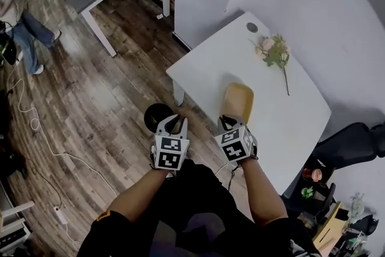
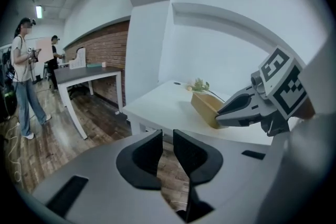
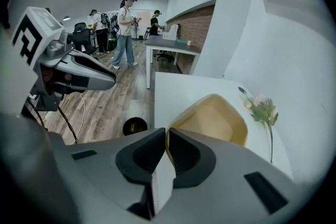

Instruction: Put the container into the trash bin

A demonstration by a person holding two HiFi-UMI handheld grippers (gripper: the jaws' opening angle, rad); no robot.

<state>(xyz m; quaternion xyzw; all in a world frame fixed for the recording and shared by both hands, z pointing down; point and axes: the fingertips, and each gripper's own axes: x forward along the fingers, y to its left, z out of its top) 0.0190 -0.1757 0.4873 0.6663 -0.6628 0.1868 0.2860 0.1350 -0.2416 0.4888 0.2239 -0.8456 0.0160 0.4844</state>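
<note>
— White counter held the yellow container at its near edge?
— Yes. Right claw clamped its rim; left claw stood slightly apart, empty. Black trash bin showed on the floor in the head view, not the left gripper view.

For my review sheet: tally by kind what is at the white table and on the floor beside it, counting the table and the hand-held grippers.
white table: 1
yellow container: 1
flower sprig: 1
trash bin: 1
hand-held gripper: 2, the left hand-held gripper and the right hand-held gripper
Total: 6
</note>
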